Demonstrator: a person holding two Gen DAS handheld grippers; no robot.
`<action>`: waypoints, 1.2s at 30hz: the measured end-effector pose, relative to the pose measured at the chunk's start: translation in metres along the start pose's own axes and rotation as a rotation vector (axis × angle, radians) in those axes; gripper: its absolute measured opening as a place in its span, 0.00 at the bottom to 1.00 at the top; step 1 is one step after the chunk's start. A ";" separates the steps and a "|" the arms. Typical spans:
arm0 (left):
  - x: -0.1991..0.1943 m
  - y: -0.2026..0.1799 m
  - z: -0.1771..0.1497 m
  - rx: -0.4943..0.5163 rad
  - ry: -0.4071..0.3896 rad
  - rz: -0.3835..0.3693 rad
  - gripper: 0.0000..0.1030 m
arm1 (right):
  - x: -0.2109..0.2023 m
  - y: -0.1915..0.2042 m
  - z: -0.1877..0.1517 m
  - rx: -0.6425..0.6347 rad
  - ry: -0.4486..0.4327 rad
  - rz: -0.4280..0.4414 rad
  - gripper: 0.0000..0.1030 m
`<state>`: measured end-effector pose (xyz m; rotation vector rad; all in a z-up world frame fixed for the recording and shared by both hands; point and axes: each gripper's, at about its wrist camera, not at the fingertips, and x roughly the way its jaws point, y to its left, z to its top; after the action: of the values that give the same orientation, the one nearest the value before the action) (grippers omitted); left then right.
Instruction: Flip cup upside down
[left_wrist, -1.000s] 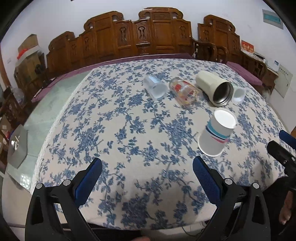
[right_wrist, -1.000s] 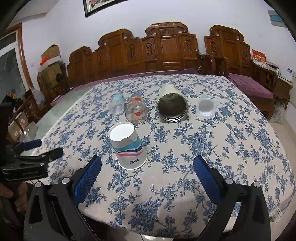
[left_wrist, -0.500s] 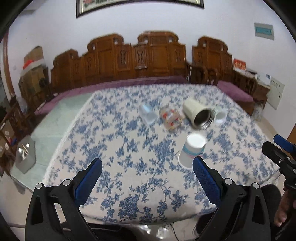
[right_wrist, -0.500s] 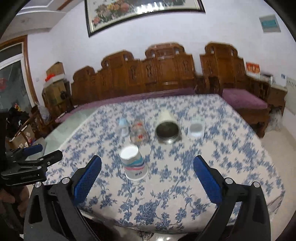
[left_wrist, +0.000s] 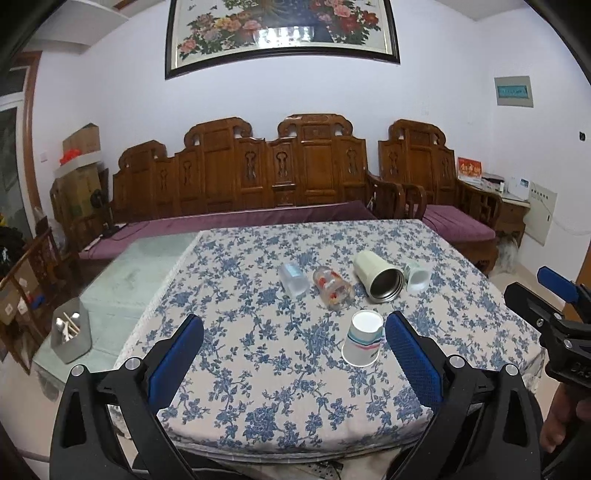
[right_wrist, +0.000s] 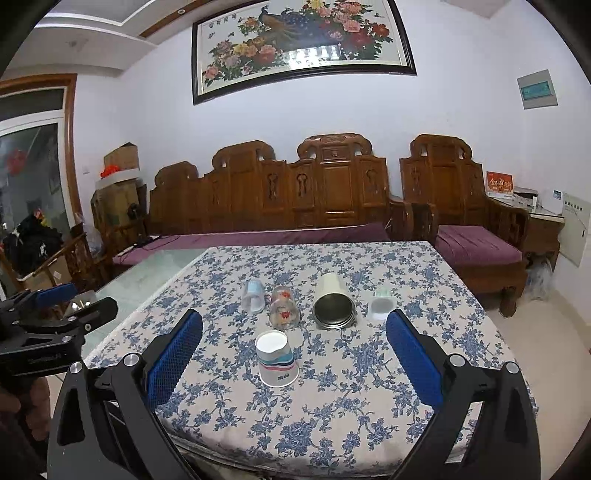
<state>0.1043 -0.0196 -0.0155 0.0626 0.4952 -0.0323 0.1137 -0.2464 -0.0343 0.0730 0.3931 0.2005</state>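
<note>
A striped paper cup (left_wrist: 362, 342) stands upside down on the blue-flowered tablecloth (left_wrist: 258, 332); it also shows in the right wrist view (right_wrist: 277, 358). Behind it, lying on their sides, are a clear plastic cup (left_wrist: 293, 279), a glass with red print (left_wrist: 331, 287), a cream metal-lined tumbler (left_wrist: 378, 276) and a small pale green cup (left_wrist: 417, 277). My left gripper (left_wrist: 293, 354) is open and empty, held back from the table's near edge. My right gripper (right_wrist: 293, 354) is open and empty, also back from the table.
A carved wooden bench with purple cushions (left_wrist: 258, 218) stands behind the table. A glass-topped surface (left_wrist: 122, 288) with a grey holder (left_wrist: 70, 334) lies to the left. The right gripper shows at the left view's right edge (left_wrist: 554, 306).
Both grippers have pulled back and up from the table, so the cups look smaller and farther. The cups have not moved.
</note>
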 end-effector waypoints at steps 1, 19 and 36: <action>-0.001 0.001 0.000 -0.002 -0.001 0.001 0.92 | -0.001 0.000 0.000 0.000 0.000 -0.001 0.97; -0.003 0.000 -0.002 -0.005 0.001 0.001 0.92 | -0.001 -0.003 0.000 0.004 0.000 -0.010 0.97; -0.003 0.001 -0.002 -0.008 -0.001 0.005 0.92 | 0.001 -0.003 -0.002 0.006 0.001 -0.014 0.97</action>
<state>0.1005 -0.0182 -0.0151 0.0561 0.4938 -0.0255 0.1141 -0.2488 -0.0362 0.0757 0.3950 0.1858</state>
